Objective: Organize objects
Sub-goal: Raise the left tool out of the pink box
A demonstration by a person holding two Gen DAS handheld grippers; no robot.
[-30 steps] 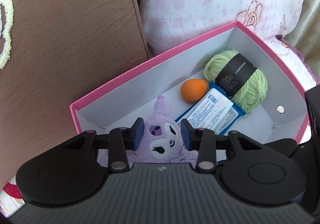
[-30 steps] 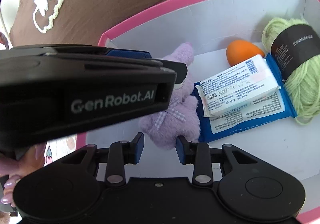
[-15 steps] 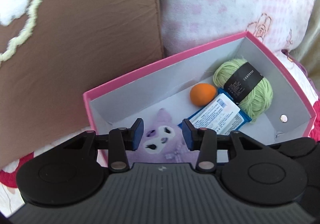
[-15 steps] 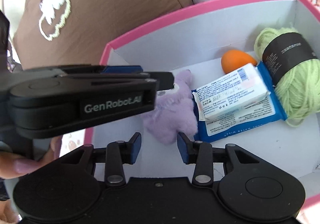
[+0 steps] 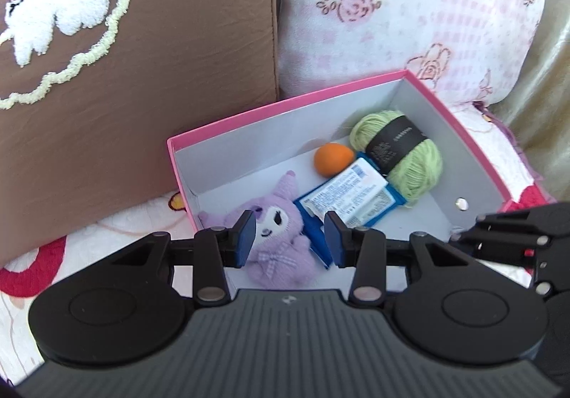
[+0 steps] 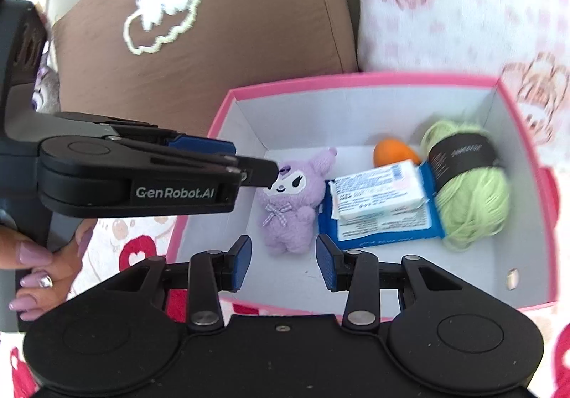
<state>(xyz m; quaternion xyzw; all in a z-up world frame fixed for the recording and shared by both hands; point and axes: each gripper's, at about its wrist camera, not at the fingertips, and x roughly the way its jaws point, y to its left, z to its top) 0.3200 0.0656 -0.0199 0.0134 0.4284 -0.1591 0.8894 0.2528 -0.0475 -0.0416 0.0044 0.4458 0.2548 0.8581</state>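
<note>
The purple plush toy lies face up on the floor of the pink box, in its left end, long axis running from the box's back wall toward its front edge, ears toward the back wall and feet toward the front. Just beside it to the right sits a blue wipes pack lying flat with a smaller white packet stacked on top; their print is too small to read. Behind them an orange egg-shaped object rests near the back wall, partly hidden by the white packet, and a ball of green yarn with a black label band fills the right end, blurred in the right wrist view. The left gripper hovers above the front-left corner of the box with its jaws apart and nothing between them; its blue pads frame the plush without touching it. The right gripper likewise stands open and empty above the front edge, apart from the toy. A brown cushion and a pink floral pillow rise behind the box, which rests on a patterned bedspread cut off by the grippers' bodies.
</note>
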